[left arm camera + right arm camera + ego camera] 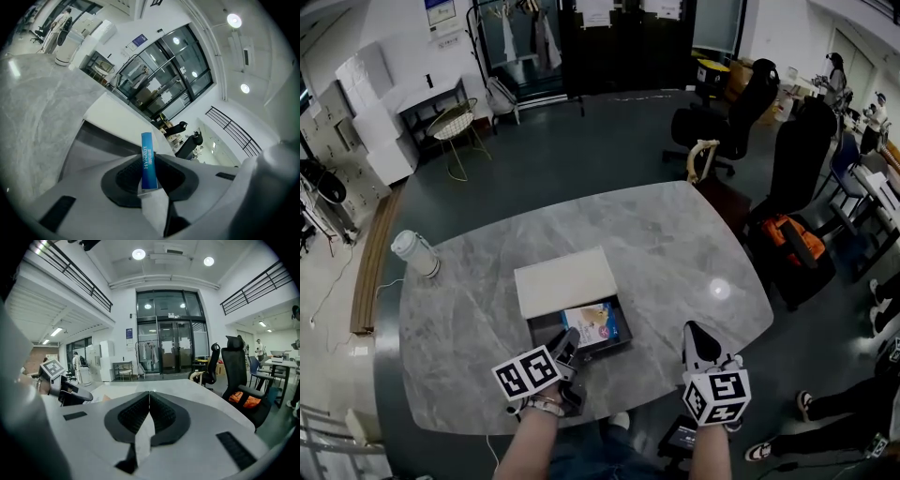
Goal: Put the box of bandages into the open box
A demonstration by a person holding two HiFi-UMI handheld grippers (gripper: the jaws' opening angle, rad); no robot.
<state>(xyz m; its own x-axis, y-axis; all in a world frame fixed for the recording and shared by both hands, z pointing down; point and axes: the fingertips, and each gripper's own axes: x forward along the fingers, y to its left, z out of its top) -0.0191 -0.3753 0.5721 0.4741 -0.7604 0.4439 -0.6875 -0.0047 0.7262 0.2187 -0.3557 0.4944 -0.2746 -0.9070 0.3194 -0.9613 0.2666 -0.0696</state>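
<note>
The box of bandages (593,325) is blue and white and sits tilted inside the dark open box (546,327), whose cream lid (564,281) stands open behind it. My left gripper (569,345) is shut on the near edge of the bandage box. In the left gripper view its blue edge (146,145) stands clamped between the pads of the left gripper (149,164), with the open box's dark tray (93,140) beyond. My right gripper (697,336) hovers at the table's front right, and in its own view the right gripper (149,397) is shut with nothing between its jaws.
The grey marble table (675,253) carries a white cylindrical appliance (414,253) at its left end. Black office chairs (731,112) stand behind it, and a chair with an orange bag (787,239) stands to the right. The near table edge lies just under both grippers.
</note>
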